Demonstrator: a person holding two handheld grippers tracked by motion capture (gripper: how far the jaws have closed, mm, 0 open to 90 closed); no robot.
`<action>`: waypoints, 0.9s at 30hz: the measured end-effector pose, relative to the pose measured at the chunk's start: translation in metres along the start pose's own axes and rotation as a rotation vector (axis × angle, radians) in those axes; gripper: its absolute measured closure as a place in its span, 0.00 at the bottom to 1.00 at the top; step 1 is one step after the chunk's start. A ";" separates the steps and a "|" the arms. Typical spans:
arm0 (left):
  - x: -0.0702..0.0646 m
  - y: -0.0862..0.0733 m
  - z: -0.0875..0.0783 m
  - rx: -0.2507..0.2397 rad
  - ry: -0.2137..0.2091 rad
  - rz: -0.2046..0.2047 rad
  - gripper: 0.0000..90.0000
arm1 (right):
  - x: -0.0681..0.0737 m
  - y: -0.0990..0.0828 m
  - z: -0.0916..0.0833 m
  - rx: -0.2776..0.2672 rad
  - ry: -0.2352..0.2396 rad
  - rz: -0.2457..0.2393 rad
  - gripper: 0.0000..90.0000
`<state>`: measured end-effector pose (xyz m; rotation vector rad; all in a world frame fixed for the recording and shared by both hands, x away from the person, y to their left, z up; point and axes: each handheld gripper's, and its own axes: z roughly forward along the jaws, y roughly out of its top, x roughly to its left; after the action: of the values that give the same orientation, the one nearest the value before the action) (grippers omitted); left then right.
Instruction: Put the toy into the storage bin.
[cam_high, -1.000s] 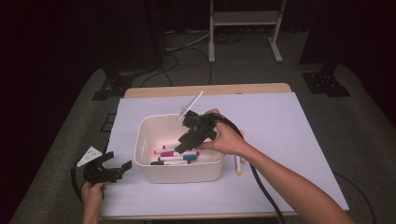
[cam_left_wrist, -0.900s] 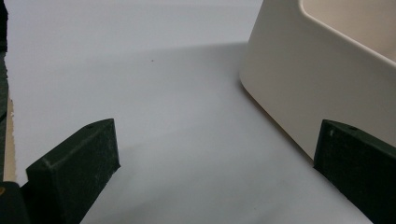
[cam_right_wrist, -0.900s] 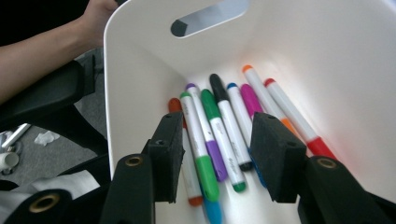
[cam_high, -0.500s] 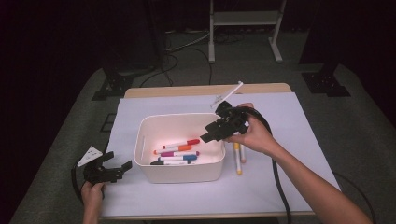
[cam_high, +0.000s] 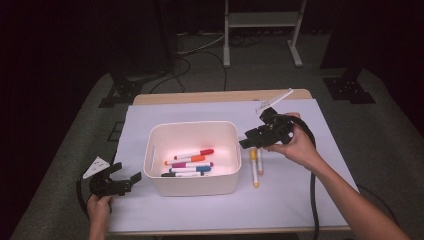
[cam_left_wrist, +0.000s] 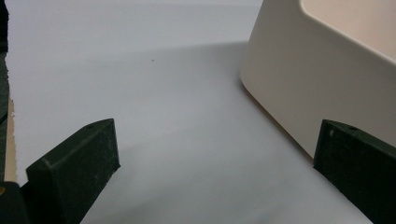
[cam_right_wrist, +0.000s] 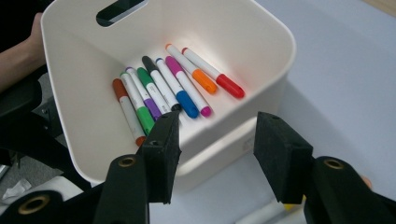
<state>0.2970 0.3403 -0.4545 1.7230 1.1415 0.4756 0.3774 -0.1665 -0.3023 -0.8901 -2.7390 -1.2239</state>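
A white bin (cam_high: 192, 187) stands mid-table and holds several coloured markers (cam_high: 190, 161). In the right gripper view the markers (cam_right_wrist: 177, 88) lie side by side on the floor of the bin (cam_right_wrist: 280, 42). Two more markers, a yellow one (cam_high: 254, 167) and an orange one (cam_high: 260, 162), lie on the paper just right of the bin. My right gripper (cam_high: 248, 141) hovers over them, beside the bin's right wall. Its jaws have just been opening, and the right gripper (cam_right_wrist: 215, 154) has nothing between its jaws. My left gripper (cam_high: 127, 181) rests open at the bin's front left corner. In its own view the left gripper (cam_left_wrist: 215, 172) spans bare paper beside the bin wall (cam_left_wrist: 317, 84).
A white paper sheet (cam_high: 200, 107) covers the wooden table (cam_high: 220, 96). A black cable (cam_high: 314, 190) trails from the right gripper along the forearm. Stand legs (cam_high: 260, 30) and cables lie on the floor behind the table.
My right gripper has moved from above the bin to the right, past its right wall, and its jaws stand wider. The left gripper has stayed in place.
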 end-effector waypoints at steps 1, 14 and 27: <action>0.000 0.000 0.000 -0.001 0.002 0.004 0.00 | -0.003 -0.003 -0.001 0.002 -0.008 0.006 0.55; 0.000 0.000 0.000 0.000 0.004 0.004 0.00 | -0.043 -0.055 0.001 0.038 -0.097 0.110 0.55; 0.000 0.000 -0.001 -0.004 0.005 0.006 0.00 | -0.062 -0.080 0.047 0.099 -0.171 0.179 0.61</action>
<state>0.2964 0.3407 -0.4544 1.7232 1.1387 0.4849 0.3993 -0.2072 -0.4034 -1.2504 -2.7427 -1.0162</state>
